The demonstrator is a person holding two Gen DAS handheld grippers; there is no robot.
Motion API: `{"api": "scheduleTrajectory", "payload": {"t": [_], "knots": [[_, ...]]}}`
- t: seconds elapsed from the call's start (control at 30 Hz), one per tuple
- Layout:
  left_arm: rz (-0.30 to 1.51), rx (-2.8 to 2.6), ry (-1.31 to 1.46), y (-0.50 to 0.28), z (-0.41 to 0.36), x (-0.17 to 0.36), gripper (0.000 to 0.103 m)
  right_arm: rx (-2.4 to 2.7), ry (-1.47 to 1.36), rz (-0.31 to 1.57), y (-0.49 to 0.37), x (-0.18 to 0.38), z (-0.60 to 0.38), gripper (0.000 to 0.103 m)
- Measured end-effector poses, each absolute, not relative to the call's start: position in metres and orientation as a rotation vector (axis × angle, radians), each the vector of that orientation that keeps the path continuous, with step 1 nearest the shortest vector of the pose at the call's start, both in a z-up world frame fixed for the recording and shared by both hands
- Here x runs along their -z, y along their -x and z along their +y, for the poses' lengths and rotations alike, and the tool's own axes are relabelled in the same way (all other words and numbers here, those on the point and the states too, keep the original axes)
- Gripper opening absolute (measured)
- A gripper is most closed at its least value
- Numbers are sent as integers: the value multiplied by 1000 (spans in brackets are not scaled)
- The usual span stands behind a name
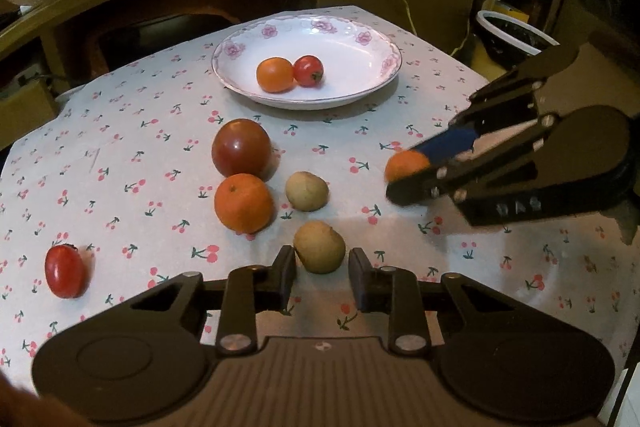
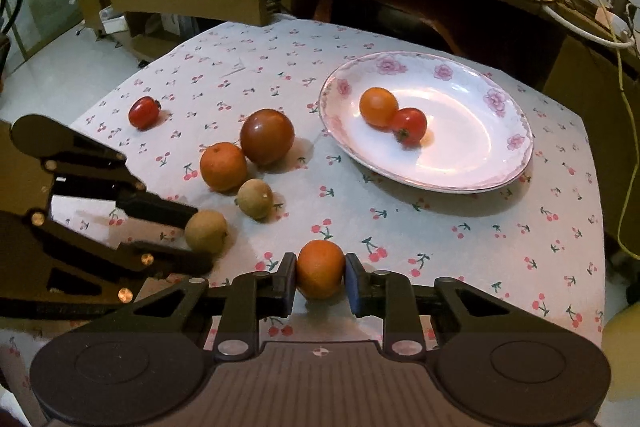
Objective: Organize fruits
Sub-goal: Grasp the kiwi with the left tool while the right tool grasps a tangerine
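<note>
Orange (image 2: 320, 269) clamped by right gripper (image 2: 320, 279), longan (image 1: 319, 247) pinched by left gripper (image 1: 322, 269); both ready for lifting to plate (image 2: 500, 171).

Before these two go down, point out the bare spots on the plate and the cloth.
The plate is bare on its near and right side; the orange tomato and red tomato sit touching on the far side. The cloth between plate and right gripper is bare. The middle cluster around the dark tomato is crowded.
</note>
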State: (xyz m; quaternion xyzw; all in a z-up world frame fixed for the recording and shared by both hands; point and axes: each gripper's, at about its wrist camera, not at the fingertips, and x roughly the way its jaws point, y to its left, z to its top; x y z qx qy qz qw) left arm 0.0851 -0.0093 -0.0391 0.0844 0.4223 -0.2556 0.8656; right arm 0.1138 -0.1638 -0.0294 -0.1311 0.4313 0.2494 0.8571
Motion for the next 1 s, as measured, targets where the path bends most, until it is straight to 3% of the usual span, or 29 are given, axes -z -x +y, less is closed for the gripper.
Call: {"api": "scheduleTrajectory", "payload": {"t": [0.17, 0.23, 0.37, 0.6, 0.7, 0.8, 1.0], "knots": [[879, 530, -181, -86, -9, 39, 38, -541, 293, 916, -112, 34, -161, 28], [881, 528, -177, -87, -10, 39, 40, -533, 292, 921, -112, 34, -163, 41], [880, 529, -173, -89, -13, 39, 46, -524, 277, 916, -111, 34, -166, 41], [884, 511, -148, -90, -15, 39, 46, -519, 261, 916, -112, 35, -167, 42], [888, 508, -164, -89, -19, 39, 42, -516, 265, 918, -113, 35, -167, 40], [899, 508, -148, -91, -20, 37, 32, -520, 268, 925, -114, 33, -165, 26], [898, 494, -137, -94, -18, 32, 32, -510, 277, 924, -111, 30, -164, 25]]}}
